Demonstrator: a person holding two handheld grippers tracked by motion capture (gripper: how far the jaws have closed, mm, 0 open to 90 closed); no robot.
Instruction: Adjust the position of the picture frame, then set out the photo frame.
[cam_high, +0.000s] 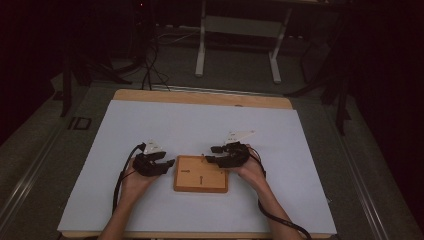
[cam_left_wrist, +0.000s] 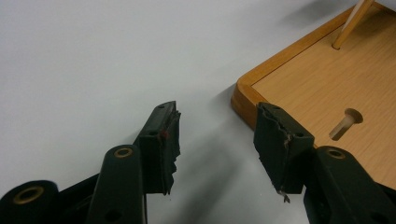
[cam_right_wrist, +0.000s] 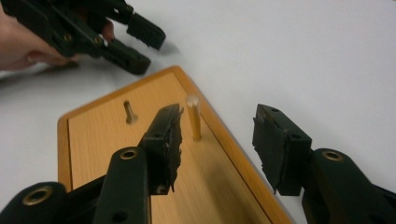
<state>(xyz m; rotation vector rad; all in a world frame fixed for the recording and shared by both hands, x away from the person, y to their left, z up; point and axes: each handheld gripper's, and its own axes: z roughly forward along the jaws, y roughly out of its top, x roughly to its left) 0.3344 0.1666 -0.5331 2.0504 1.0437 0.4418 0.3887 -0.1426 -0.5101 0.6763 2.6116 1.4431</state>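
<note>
A shallow wooden board lies on the white sheet in front of the person. A thin upright peg stands near one long edge of the board, and a shorter peg sits in a hole farther in. My right gripper hovers open at the board's far right corner. The upright peg is just beyond its jaws and nothing is pressed between the pads. My left gripper rests open at the board's left edge, over the corner of the board, with nothing in it.
A white sheet covers the wooden table. Beyond the table stands a white metal frame, with dark cables on the floor. Each gripper's cable trails back along the person's forearm.
</note>
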